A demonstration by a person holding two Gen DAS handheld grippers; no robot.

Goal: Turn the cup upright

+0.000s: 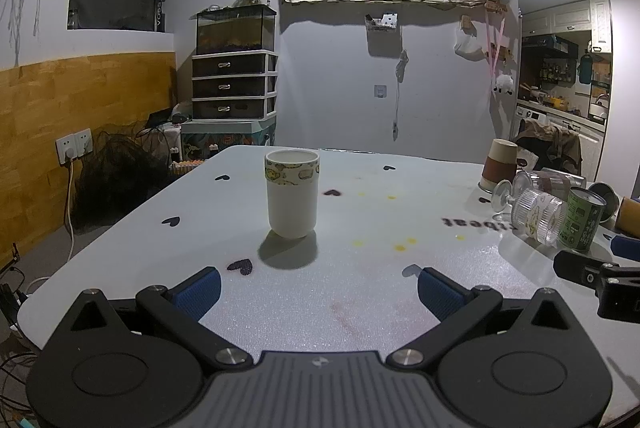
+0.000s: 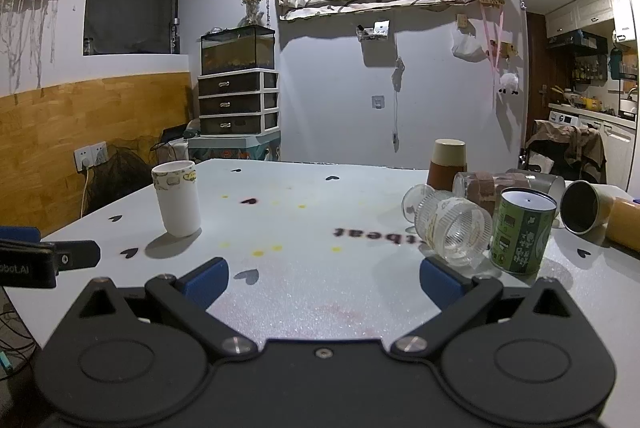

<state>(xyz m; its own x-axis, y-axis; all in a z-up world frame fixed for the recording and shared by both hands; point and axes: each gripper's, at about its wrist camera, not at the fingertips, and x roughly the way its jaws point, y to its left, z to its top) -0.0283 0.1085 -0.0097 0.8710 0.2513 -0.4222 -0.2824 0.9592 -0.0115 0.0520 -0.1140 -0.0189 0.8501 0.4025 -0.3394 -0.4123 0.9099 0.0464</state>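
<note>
The white cup (image 1: 292, 194) stands upright on the pale table (image 1: 360, 268), rim up, with a patterned band just under the rim. It casts a shadow toward the camera. The cup serves as the landmark below.

Left gripper (image 1: 319, 288): fingers spread wide, blue pads (image 1: 200, 292) apart, nothing between them. It sits on the near side of the cup, well apart from it, with the cup roughly centred between the jaws' line of sight.

Right gripper (image 2: 324, 282): also wide open and holding nothing. In its view the cup (image 2: 177, 198) lies ahead and to the left.

Right of the cup, well apart, lies a cluster:
- a ribbed clear glass (image 2: 452, 224) on its side, mouth toward the camera
- a green can (image 2: 520, 232) upright, touching or just beside the glass; contact cannot be confirmed
- a brown paper cup (image 2: 447, 164) inverted, behind the glass
- a dark-lined cup (image 2: 586, 206) on its side, farthest from the white cup

Black heart marks (image 1: 240, 265) and yellow spots dot the tabletop around the cup.
</note>
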